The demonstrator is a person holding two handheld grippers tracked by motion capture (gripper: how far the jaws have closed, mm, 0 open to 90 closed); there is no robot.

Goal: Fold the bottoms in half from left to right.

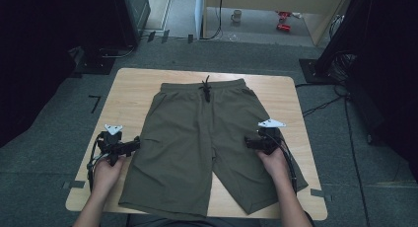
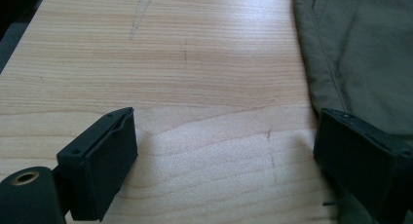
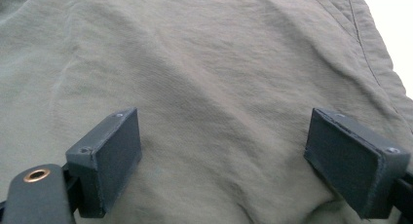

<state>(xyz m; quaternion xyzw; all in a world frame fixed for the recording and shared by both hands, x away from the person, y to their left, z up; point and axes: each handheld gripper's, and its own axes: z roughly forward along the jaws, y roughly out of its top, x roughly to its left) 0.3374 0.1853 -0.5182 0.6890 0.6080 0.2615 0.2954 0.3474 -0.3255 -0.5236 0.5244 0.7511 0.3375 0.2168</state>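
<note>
Olive green shorts [image 1: 197, 138] lie flat on the wooden table [image 1: 133, 89], waistband and black drawstring [image 1: 206, 89] at the far side, legs toward the person. My left gripper [image 1: 118, 147] hovers over bare wood just left of the shorts' left leg, jaws open; in the left gripper view [image 2: 224, 156] the shorts' side seam [image 2: 360, 53] runs by the right jaw. My right gripper [image 1: 260, 140] is above the right leg, jaws open, with the fabric [image 3: 219, 87] spread beneath and nothing between the pads.
The table stands on grey carpet. Black stands and cables [image 1: 325, 106] sit at the left and right of the table. A mug [image 1: 236, 15] and red items [image 1: 283, 19] lie on the floor far behind.
</note>
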